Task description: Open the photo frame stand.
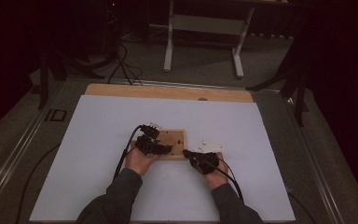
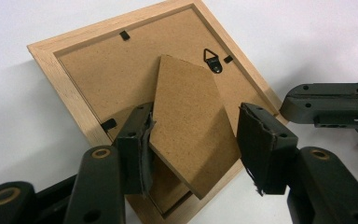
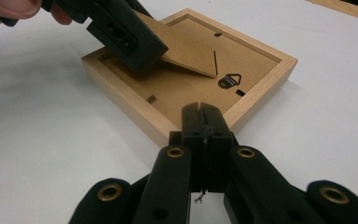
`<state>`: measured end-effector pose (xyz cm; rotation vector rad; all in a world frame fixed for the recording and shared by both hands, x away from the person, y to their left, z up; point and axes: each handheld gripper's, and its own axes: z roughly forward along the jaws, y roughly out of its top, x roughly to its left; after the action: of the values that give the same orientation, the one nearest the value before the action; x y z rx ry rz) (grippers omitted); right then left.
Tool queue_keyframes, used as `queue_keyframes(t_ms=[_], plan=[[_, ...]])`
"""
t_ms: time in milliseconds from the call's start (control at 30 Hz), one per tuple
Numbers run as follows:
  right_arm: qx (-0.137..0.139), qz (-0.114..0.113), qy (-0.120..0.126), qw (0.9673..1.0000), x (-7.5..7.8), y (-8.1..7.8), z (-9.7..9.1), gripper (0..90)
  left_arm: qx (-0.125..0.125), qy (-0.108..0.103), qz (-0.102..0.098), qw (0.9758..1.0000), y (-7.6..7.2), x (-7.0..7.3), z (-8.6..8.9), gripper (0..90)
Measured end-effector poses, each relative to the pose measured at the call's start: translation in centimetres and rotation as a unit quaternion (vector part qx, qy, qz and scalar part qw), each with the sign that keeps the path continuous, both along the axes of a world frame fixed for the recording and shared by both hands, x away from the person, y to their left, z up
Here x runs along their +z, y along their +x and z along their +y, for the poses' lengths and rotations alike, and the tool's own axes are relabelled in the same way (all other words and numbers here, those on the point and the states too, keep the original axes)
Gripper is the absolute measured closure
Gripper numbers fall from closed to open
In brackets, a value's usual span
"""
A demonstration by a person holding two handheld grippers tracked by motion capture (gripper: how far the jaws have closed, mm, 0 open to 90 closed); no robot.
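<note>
A light wooden picture frame (image 1: pixel 173 138) lies face down on the white board, its brown backing up. From the backing (image 2: pixel 102 79) the cardboard stand flap (image 2: pixel 189 121) is lifted at an angle. My left gripper (image 2: pixel 196 135) straddles this flap: the left pad (image 2: pixel 142 154) touches its edge, while the right pad (image 2: pixel 254 149) stands a small gap off. In the right gripper view the flap (image 3: pixel 186 51) juts out from under the left gripper (image 3: pixel 126 32). My right gripper (image 3: pixel 200 112) is shut on nothing, its tip against the frame's near corner (image 3: pixel 172 128). A metal hanger ring (image 3: pixel 228 81) lies flat on the backing.
The white board (image 1: pixel 98 163) covers most of the wooden table (image 1: pixel 168 92), with free room all around the frame. Cables (image 1: pixel 126 65) trail across the floor beyond the table, next to a white stand (image 1: pixel 205 28). Each gripper's cable runs back along a forearm.
</note>
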<state>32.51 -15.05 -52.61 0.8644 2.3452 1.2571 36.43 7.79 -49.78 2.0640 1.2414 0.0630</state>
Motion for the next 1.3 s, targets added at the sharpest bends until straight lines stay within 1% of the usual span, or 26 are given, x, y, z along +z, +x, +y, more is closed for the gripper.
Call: queue_keyframes(t_ms=[100,200,233,267,333,400,500,667,800,933,1000,1133,1233,1300], plan=[[-0.001,0.000,0.000,1.0000,0.0,0.0,0.0,89.7,-0.001,-0.003,0.010,0.9999,0.2,-0.1,0.1,49.9],[0.000,0.000,0.000,1.0000,0.0,0.0,0.0,89.7,0.000,-0.005,0.014,0.9999,0.3,-0.2,0.2,49.3],[0.000,0.000,0.000,1.0000,0.0,0.0,0.0,89.6,0.005,-0.009,0.017,0.9998,0.4,-0.2,0.1,49.3],[0.000,-0.001,0.000,1.0000,0.0,0.0,0.0,89.6,0.004,-0.010,0.018,0.9998,0.4,-0.2,0.2,49.3],[0.000,-0.001,0.000,1.0000,0.0,0.0,0.0,89.6,0.001,-0.008,0.020,0.9998,0.4,-0.1,0.2,49.6],[0.001,-0.001,0.000,1.0000,0.0,0.0,0.0,89.6,-0.002,-0.006,0.021,0.9998,0.5,-0.1,0.1,51.9],[0.001,-0.001,0.000,1.0000,0.0,0.0,0.0,89.6,-0.006,0.002,0.022,0.9997,0.5,0.0,0.0,52.5],[0.001,-0.001,0.000,1.0000,0.0,0.0,0.0,89.3,-0.011,0.014,0.016,0.9997,0.5,0.1,-0.1,52.7],[0.002,0.002,0.000,1.0000,0.0,0.1,-0.1,86.9,-0.013,0.025,0.004,0.9996,0.2,0.1,-0.3,52.7],[0.006,0.004,0.000,1.0000,0.1,0.2,-0.1,83.8,-0.019,0.037,-0.014,0.9990,-0.1,0.3,-0.5,52.7],[0.008,0.004,-0.002,1.0000,0.1,0.2,-0.1,82.2,-0.021,0.042,-0.026,0.9985,-0.4,0.4,-0.7,52.7],[0.006,0.005,0.005,1.0000,0.6,0.2,-0.2,79.3,-0.025,0.055,-0.053,0.9967,-1.2,0.5,-0.9,52.7],[0.000,0.004,0.012,0.9999,1.0,0.3,-0.6,78.3,-0.022,0.060,-0.075,0.9951,-1.8,0.4,-1.1,52.7],[-0.005,0.003,0.013,0.9999,1.3,0.3,-0.8,78.1,-0.023,0.065,-0.085,0.9940,-2.2,0.4,-1.1,52.8]])
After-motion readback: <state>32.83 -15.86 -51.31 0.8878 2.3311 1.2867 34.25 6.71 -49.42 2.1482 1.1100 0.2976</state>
